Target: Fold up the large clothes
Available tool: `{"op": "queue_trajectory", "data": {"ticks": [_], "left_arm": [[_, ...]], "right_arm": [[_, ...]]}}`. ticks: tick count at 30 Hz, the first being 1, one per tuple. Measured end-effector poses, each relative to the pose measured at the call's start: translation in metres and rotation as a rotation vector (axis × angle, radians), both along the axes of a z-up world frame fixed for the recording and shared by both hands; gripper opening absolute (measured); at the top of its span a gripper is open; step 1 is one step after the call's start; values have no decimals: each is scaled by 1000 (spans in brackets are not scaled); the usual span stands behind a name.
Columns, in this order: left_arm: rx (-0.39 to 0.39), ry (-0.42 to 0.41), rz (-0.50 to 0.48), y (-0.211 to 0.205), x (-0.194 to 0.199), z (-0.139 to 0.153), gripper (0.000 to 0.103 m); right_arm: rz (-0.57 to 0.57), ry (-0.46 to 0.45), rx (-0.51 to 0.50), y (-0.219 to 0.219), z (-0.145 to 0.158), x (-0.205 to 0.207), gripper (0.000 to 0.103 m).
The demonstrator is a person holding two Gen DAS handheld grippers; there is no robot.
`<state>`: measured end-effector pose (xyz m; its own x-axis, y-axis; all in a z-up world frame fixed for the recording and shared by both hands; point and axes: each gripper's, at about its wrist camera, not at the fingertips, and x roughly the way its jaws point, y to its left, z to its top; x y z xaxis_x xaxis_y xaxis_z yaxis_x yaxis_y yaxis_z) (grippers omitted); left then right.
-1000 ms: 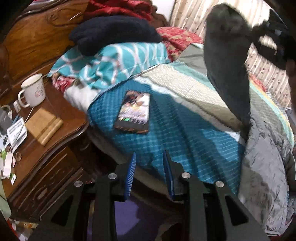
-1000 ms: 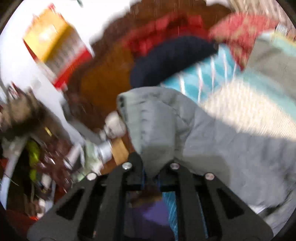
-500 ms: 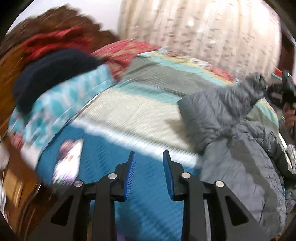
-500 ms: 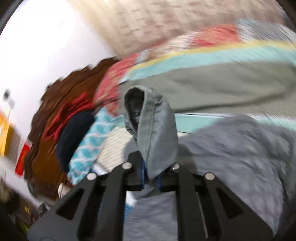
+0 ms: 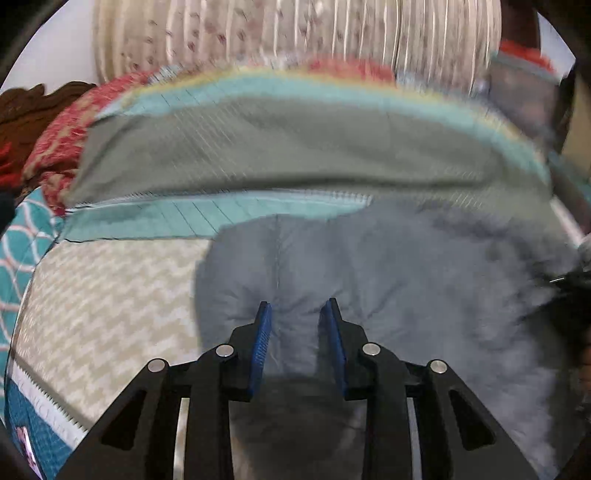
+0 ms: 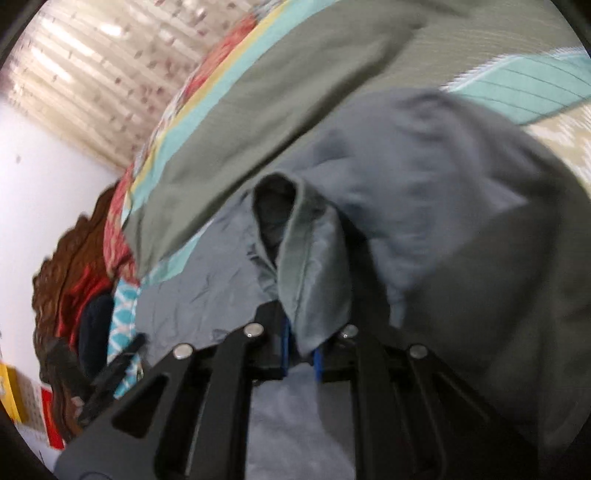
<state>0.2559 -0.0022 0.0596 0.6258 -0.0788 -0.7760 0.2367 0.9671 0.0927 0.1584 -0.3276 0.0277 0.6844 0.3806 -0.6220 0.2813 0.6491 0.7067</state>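
Observation:
A grey puffer jacket (image 5: 406,280) lies on the striped bedspread (image 5: 280,158). My left gripper (image 5: 297,314) is open, its blue pads on either side of a padded fold at the jacket's near edge. My right gripper (image 6: 301,354) is shut on a sleeve cuff of the grey jacket (image 6: 306,258), which stands up out of the jaws. The rest of the jacket (image 6: 424,177) spreads over the bed behind it.
A carved wooden headboard (image 6: 74,266) with red and dark cloth and a teal patterned pillow (image 5: 22,243) lie at the bed's head. A pleated curtain (image 5: 295,33) hangs behind the bed. A phone (image 5: 24,439) shows at the lower left.
My left gripper swung from the bedside table and phone over to the jacket and now straddles its edge. My right gripper brought the held sleeve down from the air onto the bed.

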Motion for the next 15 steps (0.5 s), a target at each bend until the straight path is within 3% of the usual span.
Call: {"op": "queue_trajectory", "data": {"ticks": [3, 4, 5, 8, 9, 10, 15], "left_arm": [[136, 61, 41, -17, 25, -41, 44], [186, 54, 47, -22, 29, -53, 44], [233, 30, 46, -29, 29, -58, 44], [320, 2, 25, -33, 17, -60, 44], [314, 6, 21, -32, 15, -54, 44], [292, 9, 24, -29, 11, -46, 44], [114, -60, 58, -2, -24, 9, 44]], "right_arm": [[10, 76, -16, -4, -22, -2, 10], [36, 114, -48, -1, -30, 0, 20], [59, 125, -62, 1, -33, 0, 23], [95, 113, -86, 7, -20, -9, 48], [95, 91, -88, 8, -11, -16, 60], [90, 52, -91, 10, 4, -28, 62], [120, -182, -101, 12, 64, -128, 63]]}}
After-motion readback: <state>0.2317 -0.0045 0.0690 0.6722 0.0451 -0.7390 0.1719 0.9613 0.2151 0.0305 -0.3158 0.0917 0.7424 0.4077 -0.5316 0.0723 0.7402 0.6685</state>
